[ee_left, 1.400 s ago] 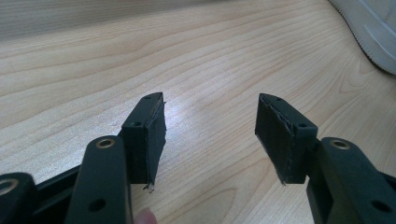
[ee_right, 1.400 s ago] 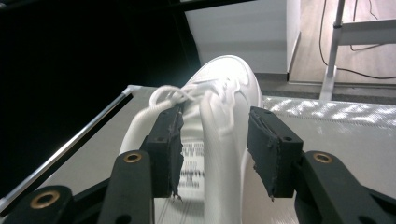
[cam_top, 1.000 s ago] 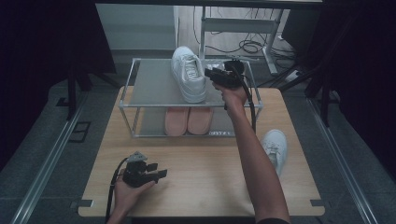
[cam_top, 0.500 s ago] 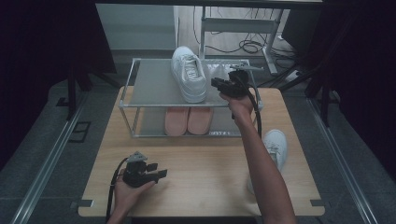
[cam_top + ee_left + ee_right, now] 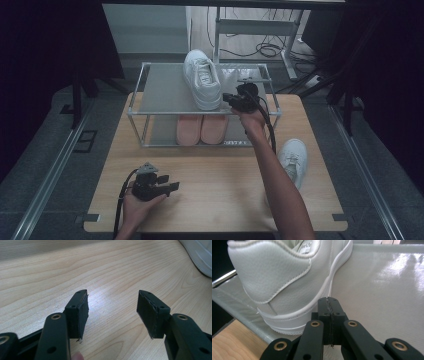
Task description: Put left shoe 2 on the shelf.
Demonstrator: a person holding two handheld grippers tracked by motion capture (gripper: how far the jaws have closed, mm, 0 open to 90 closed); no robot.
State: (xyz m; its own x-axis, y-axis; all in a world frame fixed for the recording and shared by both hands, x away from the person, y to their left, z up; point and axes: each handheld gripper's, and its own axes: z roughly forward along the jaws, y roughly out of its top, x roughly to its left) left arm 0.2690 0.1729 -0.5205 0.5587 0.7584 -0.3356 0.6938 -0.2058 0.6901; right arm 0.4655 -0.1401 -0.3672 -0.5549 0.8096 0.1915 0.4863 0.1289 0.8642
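The sneaker (image 5: 202,79) on the rack is white with white stitching; the pair of shoes (image 5: 201,129) below is salmon pink; the tabletop (image 5: 210,165) shows pale wood grain; the shelf (image 5: 162,92) is grey.

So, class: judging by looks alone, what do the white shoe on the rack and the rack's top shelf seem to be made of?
White shoe: probably smooth leather or faux leather, with a fine grain, stitched seams and a rubbery-looking sole rim. Top shelf: apparently woven grey fabric or mesh, glossy where light hits it, held in a metal-looking frame.
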